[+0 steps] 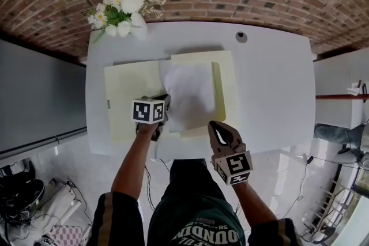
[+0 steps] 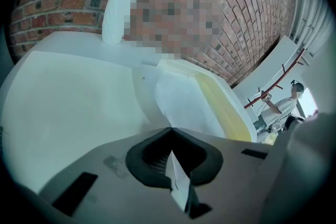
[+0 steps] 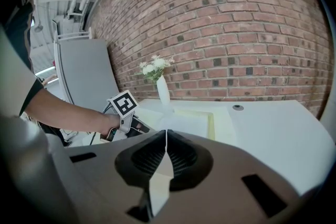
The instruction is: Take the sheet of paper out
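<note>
A pale yellow folder (image 1: 130,95) lies open on the white table (image 1: 277,83). A white sheet of paper (image 1: 190,92) rests on its right half, slightly bowed. My left gripper (image 1: 165,104) is at the sheet's near left edge, shut on it. In the left gripper view the sheet (image 2: 181,102) runs from the folder's yellow edge (image 2: 226,107) straight down into the closed jaws of the left gripper (image 2: 170,129). My right gripper (image 1: 215,124) hovers over the table's near edge, right of the sheet, shut and empty. Its jaws meet in the right gripper view (image 3: 166,132).
A white vase of white flowers (image 1: 121,11) stands at the table's far left corner. A round cable hole (image 1: 241,37) sits near the far edge. A grey panel (image 1: 34,95) flanks the table's left. Bags and cables (image 1: 23,193) lie on the floor.
</note>
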